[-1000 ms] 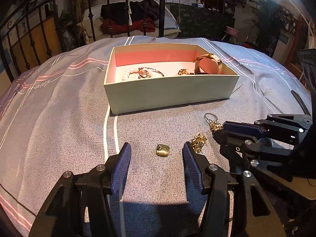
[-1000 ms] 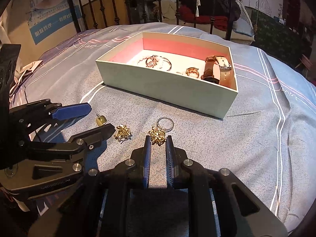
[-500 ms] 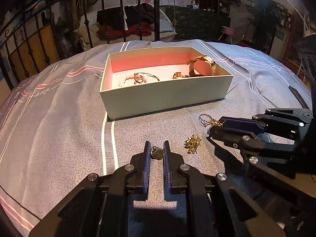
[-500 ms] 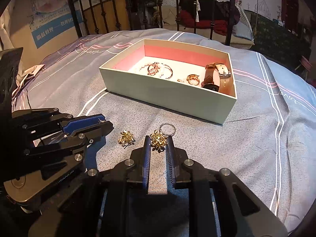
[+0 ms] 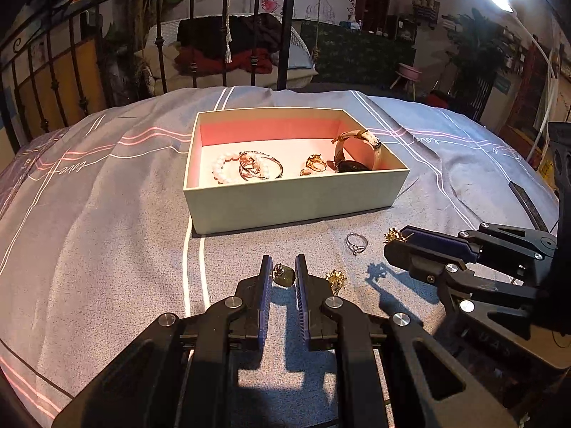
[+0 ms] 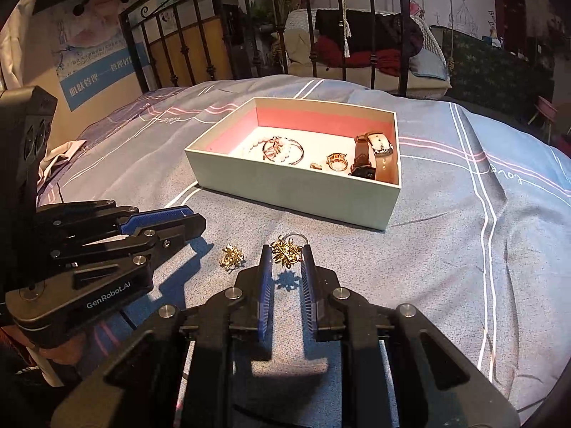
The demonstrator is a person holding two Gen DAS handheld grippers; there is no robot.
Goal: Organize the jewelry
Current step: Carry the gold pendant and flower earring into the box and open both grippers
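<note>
left claw point(image 5: 283, 274) pinches a small flat gold pendant point(image 5: 284, 275); right claw point(image 6: 287, 255) pinches a spiky gold cluster point(image 6: 285, 251), lifted off the bed point(image 6: 446, 235). both look ready to carry to the open card box point(image 5: 292, 199). a matching cluster point(image 6: 231, 257) and thin ring point(image 5: 355, 241) remain on the soft woven sheet.

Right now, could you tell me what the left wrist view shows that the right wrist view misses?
Only the left wrist view shows the gold pendant, clamped in the left gripper. Only the right wrist view shows the blue poster on the wall. Both show the box, the watch inside, a loose gold cluster on the bedspread, and the gold leaf cluster held by the right gripper.
</note>
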